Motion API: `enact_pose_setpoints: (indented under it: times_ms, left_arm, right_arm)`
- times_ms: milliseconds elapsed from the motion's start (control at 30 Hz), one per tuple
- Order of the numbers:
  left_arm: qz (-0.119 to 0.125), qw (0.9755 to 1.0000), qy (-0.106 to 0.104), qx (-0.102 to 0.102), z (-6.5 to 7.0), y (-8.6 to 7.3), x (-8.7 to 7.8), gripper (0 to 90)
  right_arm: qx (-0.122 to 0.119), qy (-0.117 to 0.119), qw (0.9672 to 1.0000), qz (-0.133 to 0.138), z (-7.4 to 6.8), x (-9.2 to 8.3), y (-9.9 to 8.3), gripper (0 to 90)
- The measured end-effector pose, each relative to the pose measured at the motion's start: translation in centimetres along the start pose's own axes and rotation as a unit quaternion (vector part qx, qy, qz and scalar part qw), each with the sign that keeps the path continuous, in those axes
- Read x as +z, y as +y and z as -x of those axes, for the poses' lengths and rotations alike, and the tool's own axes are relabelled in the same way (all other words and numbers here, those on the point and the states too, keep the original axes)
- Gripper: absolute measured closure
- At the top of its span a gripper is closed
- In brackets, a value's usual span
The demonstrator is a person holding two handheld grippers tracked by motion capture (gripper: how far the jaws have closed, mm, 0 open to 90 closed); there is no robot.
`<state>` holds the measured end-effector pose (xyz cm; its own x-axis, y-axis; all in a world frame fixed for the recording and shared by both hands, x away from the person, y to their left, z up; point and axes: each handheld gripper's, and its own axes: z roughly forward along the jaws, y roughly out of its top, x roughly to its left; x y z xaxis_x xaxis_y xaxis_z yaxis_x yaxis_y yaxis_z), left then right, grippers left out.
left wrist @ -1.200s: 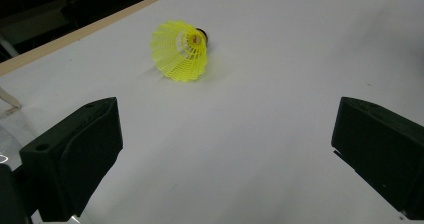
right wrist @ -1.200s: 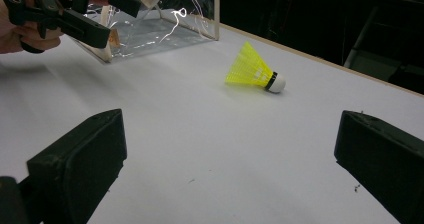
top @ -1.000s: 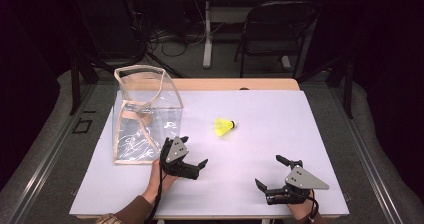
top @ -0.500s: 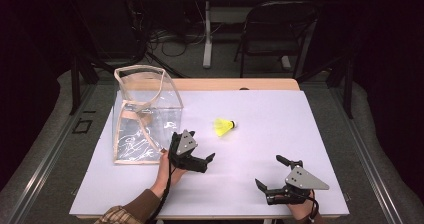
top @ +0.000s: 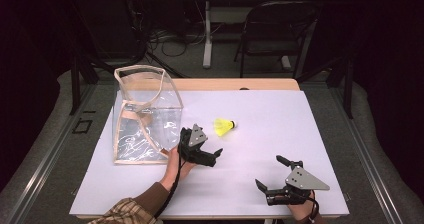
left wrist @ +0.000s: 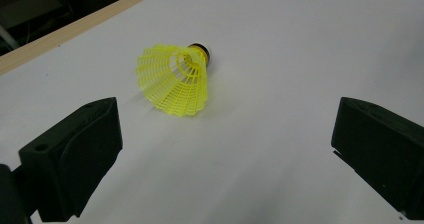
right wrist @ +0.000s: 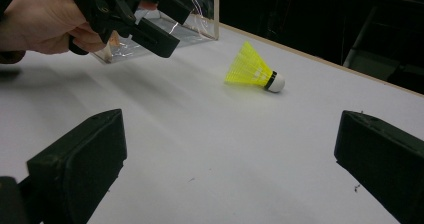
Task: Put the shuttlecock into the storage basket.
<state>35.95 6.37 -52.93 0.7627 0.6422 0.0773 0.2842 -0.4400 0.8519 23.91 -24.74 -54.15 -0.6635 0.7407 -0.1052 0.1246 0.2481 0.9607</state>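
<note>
A clear plastic bag point(top: 145, 119) with tan trim stands upright near the left edge of the white table point(top: 300, 119), its mouth open at the top and a tan strap lying inside it. Just to its right, toward the middle of the surface, the left gripper point(top: 212, 156) hovers in the person's left hand point(top: 175, 164), a plaid sleeve point(top: 120, 215) coming in from the near edge. Its jaws are spread wide with nothing between them and point toward the shuttlecock. In the left gripper view the two black jaws stand far apart at the bottom corners, and the yellow shuttlecock point(left wrist: 177, 79) lies on its side ahead of them, its open skirt facing the camera.

The shuttlecock point(top: 225, 126) rests near the middle of the table, apart from the bag, with its white cork tip pointing right. Near the right corner of the near edge, the right gripper point(top: 270, 173) sits low over the surface, its jaws also released and empty. In the right gripper view the shuttlecock point(right wrist: 254, 68) lies well ahead, with the left gripper point(right wrist: 155, 26) at upper left.
</note>
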Motion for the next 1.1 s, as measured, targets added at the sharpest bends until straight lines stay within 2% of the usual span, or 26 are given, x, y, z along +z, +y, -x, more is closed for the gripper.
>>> enact_pose_setpoints:
  times_ms: [200,500,700,1100]
  left_arm:
    - [-0.012,0.9999,0.002,-0.004,-0.1,0.3,0.9,0.1]
    - [-0.02,0.9997,0.011,-0.002,-0.4,0.8,2.2,5.8]
    - [-0.028,0.9995,0.016,-0.003,-0.7,1.2,3.0,15.0]
    - [-0.043,0.9989,0.019,-0.003,-1.0,2.0,4.5,27.0]
  right_arm:
    - [-0.001,0.0,1.0,-0.001,0.0,0.0,0.0,0.0]
    - [-0.001,0.0,1.0,-0.001,0.0,0.0,0.0,0.0]
    - [-0.001,0.0,1.0,-0.001,0.0,0.0,0.0,0.0]
    - [-0.001,0.0,1.0,-0.001,0.0,0.0,0.0,0.0]
